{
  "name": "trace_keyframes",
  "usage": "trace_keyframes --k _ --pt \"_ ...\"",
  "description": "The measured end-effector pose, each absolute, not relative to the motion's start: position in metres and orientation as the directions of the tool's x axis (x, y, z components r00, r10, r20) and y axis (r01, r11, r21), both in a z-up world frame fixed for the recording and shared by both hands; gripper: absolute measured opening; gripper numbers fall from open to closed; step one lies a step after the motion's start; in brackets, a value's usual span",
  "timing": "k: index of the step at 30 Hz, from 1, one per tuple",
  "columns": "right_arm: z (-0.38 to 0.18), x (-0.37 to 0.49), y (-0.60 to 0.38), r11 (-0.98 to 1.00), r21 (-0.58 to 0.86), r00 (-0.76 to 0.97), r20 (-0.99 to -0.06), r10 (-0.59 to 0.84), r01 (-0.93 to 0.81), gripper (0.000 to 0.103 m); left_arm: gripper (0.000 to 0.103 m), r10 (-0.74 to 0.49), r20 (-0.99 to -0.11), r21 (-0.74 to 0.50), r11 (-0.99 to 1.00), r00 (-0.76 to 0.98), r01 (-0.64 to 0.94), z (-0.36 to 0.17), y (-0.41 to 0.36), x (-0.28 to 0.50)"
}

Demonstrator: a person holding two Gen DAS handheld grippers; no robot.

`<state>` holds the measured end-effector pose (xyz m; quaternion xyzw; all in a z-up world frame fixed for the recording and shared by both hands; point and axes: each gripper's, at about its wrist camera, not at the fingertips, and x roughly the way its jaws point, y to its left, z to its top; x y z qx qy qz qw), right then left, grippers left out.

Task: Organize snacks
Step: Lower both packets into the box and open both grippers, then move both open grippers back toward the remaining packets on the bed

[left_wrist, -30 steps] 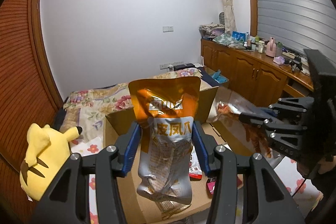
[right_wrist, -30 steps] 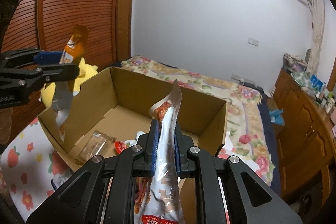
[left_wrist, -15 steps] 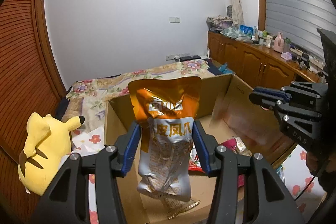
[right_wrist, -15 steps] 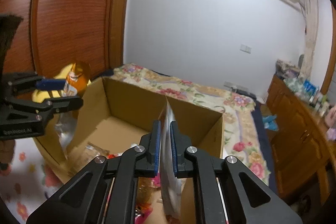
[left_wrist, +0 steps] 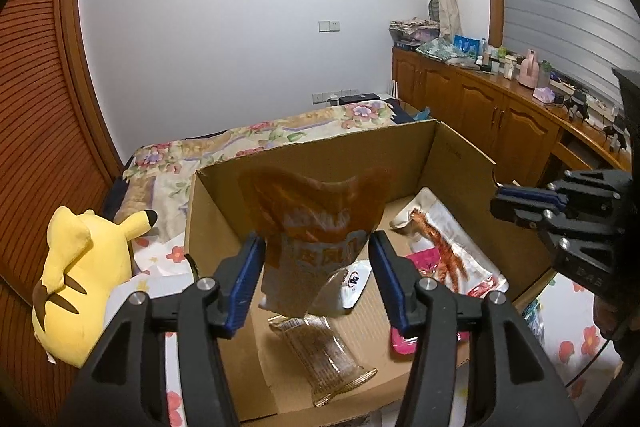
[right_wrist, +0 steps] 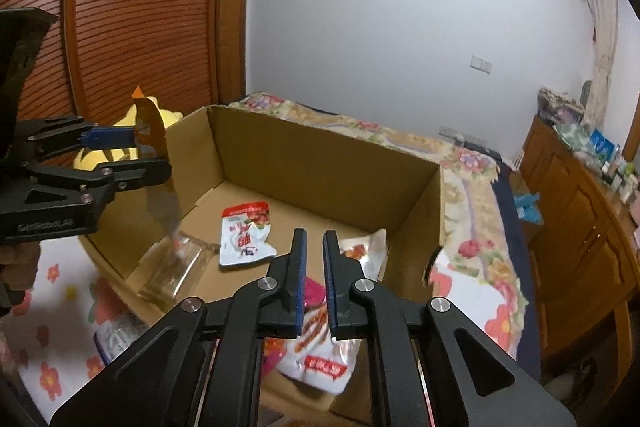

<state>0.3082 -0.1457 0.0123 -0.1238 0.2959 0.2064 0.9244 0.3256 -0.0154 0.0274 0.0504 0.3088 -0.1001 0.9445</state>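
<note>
Cardboard box (left_wrist: 460, 155) on the floral bedding, several snacks already in it. Step in hand: dropping pouches into it.

Left gripper (left_wrist: 316, 279) over the box; its jaws have just been opening, and the orange pouch (left_wrist: 316, 227) sits blurred between pads that look clear of it (probably falling).

Right gripper (right_wrist: 312, 279) nearly closed, nothing between its jaws; white-and-red pouch (right_wrist: 320, 347) lies in the box beneath it.

Next, likely: fetch the packet (right_wrist: 114, 339) outside the box, half cut off and hard to read.

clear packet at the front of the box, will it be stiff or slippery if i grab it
Probably slippery: the clear packet has a glossy film. Likely floppy and light, as it lies flat on the cardboard box floor.
</note>
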Motion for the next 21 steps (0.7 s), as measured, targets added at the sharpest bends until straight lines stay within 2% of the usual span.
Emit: trace_keyframes --k 2,6,15,21 --pt "0.012 0.302 -0.149 0.885 -0.099 0.738 -0.598 0.313 -0.456 0.006 0.059 -0.155 -0.593 0.036 0.975 0.79 0.218 0.028 -0.014 0.325" --pt "0.014 0.289 -0.157 0.888 -0.078 0.737 -0.592 0.325 -0.454 0.007 0.06 -0.16 -0.592 0.036 0.974 0.79 0.224 0.029 -0.014 0.321" --pt "0.02 0.251 -0.176 0.898 -0.06 0.746 -0.582 0.324 -0.437 0.02 0.06 -0.174 -0.557 0.033 0.973 0.813 0.23 0.044 -0.014 0.287" --pt "0.015 0.222 -0.185 0.908 -0.042 0.751 -0.579 0.319 -0.418 0.033 0.06 -0.188 -0.547 0.025 0.97 0.816 0.241 0.042 -0.01 0.252"
